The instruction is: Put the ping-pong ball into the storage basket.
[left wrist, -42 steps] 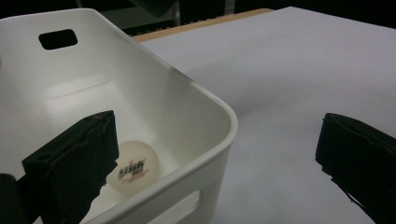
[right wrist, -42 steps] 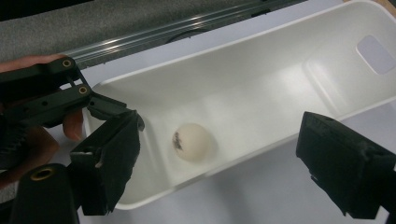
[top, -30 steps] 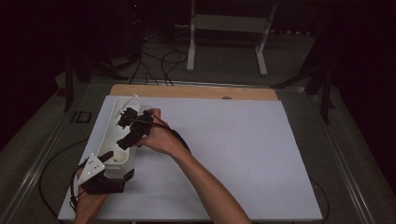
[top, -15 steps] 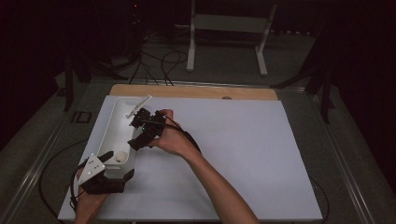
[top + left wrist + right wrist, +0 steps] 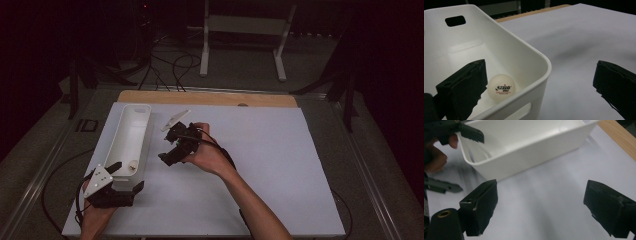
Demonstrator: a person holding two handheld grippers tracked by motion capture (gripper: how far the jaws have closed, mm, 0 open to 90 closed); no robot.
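Fingers of the right gripper (image 5: 170, 145) are spread wide with nothing but bare white table (image 5: 260, 165) between them, and in the right gripper view both black pads (image 5: 482, 206) hang over that surface, clear of everything. Over on the left side, the left gripper (image 5: 116, 176) sits at the near end of the white bin (image 5: 131, 137), its jaws straddling the bin's corner wall: one pad inside the bin (image 5: 506, 52), the other well out over the table (image 5: 586, 50), and neither pad is pressing on the wall, so that one is open too. Down in the bin's near end lies a white ping-pong ball (image 5: 501, 87) with red and black print, just beside the inner pad; whether it touches the pad is hard to tell. From the high view the ball (image 5: 133, 163) is a pale dot close to the near wall. That bin runs lengthwise along the table's left edge, toward the far left corner. Right gripper sits just to the right of the bin, apart from it.
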